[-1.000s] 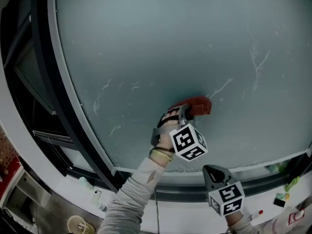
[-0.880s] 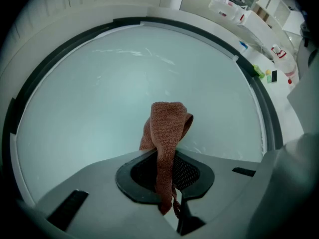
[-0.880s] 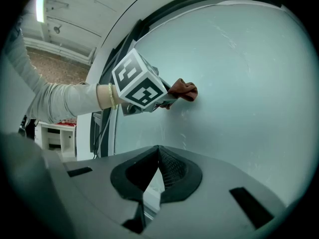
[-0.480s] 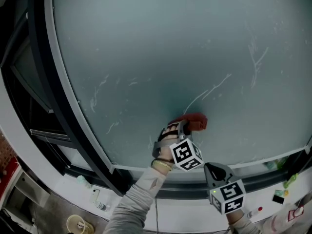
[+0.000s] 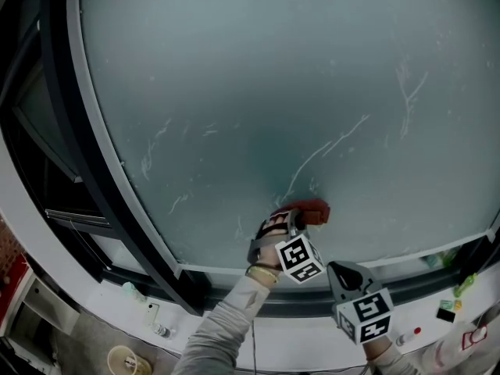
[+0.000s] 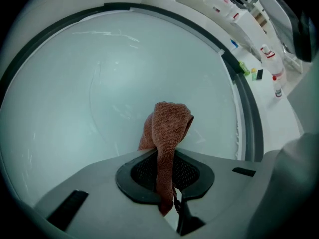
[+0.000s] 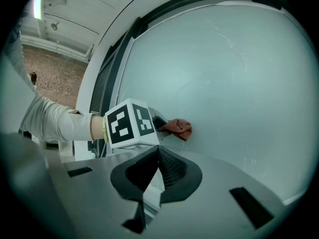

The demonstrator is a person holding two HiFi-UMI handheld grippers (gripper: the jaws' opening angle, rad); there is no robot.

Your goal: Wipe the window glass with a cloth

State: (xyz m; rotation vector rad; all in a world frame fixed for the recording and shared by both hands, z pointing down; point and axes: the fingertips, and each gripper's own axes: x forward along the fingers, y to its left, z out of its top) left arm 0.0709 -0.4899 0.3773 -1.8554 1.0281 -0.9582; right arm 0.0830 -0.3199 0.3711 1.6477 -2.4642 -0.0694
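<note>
The window glass [image 5: 258, 76] spreads wide ahead of both pairs of jaws. The left gripper [image 6: 166, 158] is clenched on a reddish-brown cloth [image 6: 168, 126], whose bunched end sticks out past the jaw tips against the pane. The right gripper [image 7: 158, 153] has its jaws pressed together, with nothing between them.
</note>
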